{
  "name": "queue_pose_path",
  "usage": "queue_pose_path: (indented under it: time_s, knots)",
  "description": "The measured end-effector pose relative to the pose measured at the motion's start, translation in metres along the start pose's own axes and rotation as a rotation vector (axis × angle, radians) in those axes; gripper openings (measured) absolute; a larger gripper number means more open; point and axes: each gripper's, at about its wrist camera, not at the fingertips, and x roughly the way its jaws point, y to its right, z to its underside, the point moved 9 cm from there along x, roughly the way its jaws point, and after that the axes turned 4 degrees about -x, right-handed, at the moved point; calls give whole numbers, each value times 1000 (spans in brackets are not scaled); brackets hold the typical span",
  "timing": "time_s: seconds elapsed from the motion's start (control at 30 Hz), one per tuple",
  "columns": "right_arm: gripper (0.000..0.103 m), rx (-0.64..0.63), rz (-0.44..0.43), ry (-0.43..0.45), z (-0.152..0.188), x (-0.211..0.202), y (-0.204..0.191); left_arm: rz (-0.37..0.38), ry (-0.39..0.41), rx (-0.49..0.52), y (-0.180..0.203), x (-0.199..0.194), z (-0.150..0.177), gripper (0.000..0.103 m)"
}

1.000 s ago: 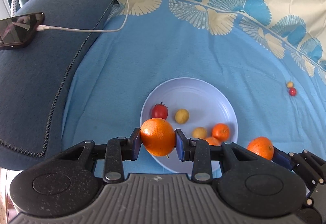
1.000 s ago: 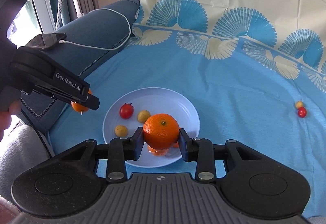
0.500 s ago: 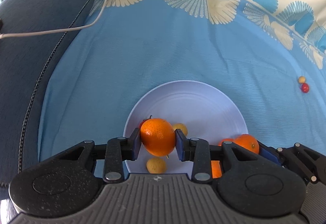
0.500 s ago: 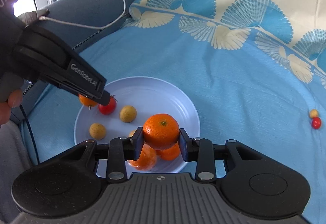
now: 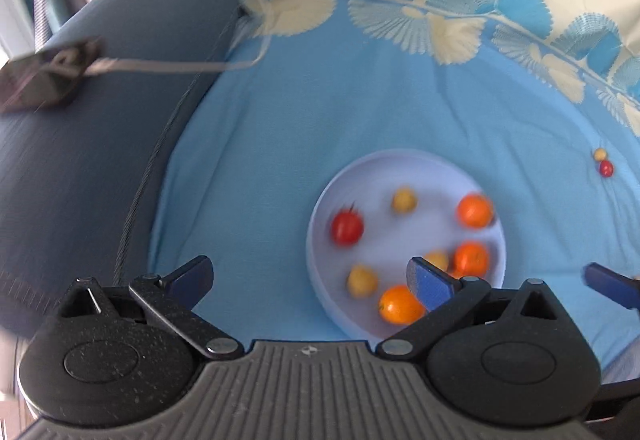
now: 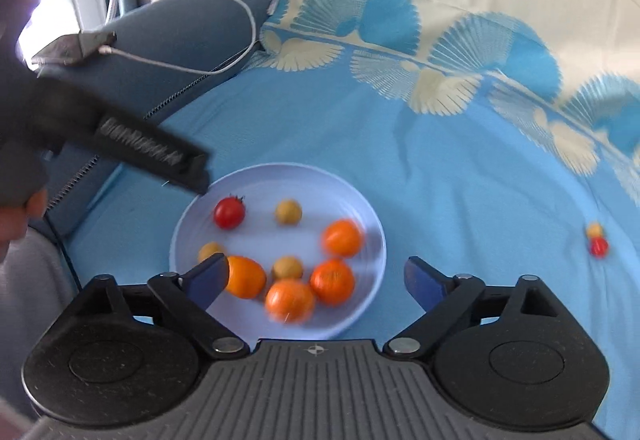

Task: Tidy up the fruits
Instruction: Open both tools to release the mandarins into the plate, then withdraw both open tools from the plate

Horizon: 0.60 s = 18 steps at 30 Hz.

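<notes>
Right wrist view: the right tongs (image 6: 316, 280) are opening wide with nothing pressed between them, poised over the pale lavender round plastic plate (image 6: 376, 232) on the blue fan-patterned cloth (image 6: 440, 167). Four orange mandarins (image 6: 290, 300), three small yellow fruits (image 6: 288, 211) and a red cherry tomato (image 6: 229, 213) lie on the plate, several blurred. The left tongs (image 5: 310, 280) are likewise opening, empty, beside the plate. Risks: the freshly released mandarins may roll over the low rim; the two tongs, close together, may collide; the stray red and yellow fruits (image 6: 597, 240), well apart on the cloth, may be overlooked.
</notes>
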Motion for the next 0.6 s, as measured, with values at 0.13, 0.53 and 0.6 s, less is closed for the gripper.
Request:
queue_pose_path:
  time_s: [0.13,0.53,0.6]
  knots:
    - [99,63,11,12,13,-39,-6,-18,3,-49,-17,-27,26,103]
    - [101,15,65,86,29,-101,-27,-13,105,-23,-12,-88,57,103]
    - [101,26,81,101,31,-110,-26,-4,118,-19,-10,-96,61,103]
